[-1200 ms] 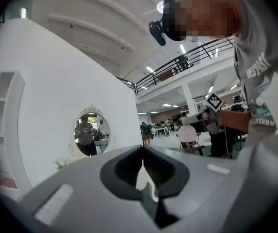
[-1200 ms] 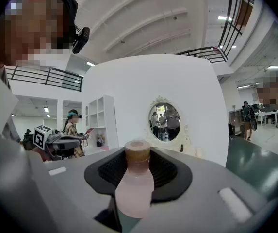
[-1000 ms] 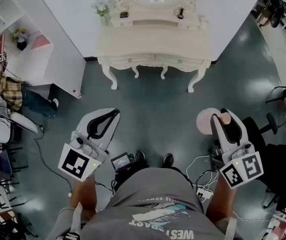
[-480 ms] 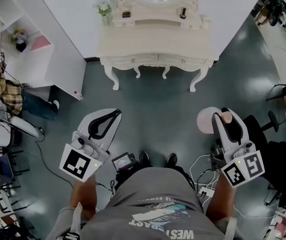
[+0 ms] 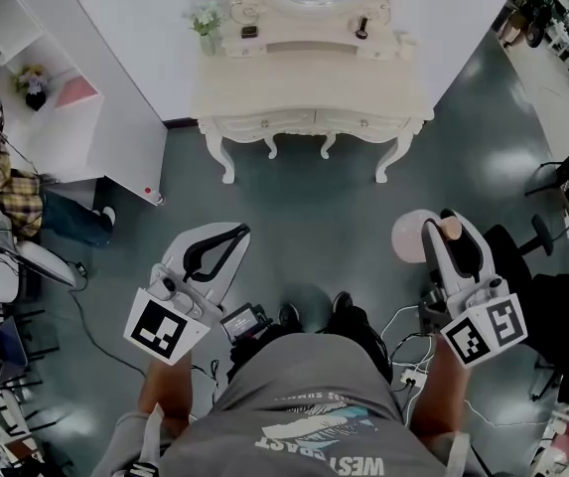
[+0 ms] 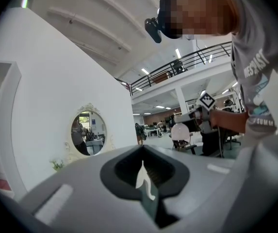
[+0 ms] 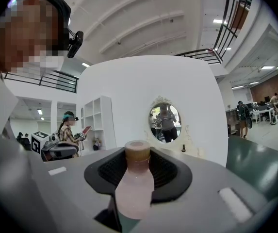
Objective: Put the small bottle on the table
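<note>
Pinching bottle lengthwise, cap fwd, R tongs have it already. Table lies at 11 o'clock from them, well apart. L tongs pressed together, empty. Likely next: carry fwd.

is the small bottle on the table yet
No, the small bottle is clamped in the right hand-held gripper, well short of the table.
</note>
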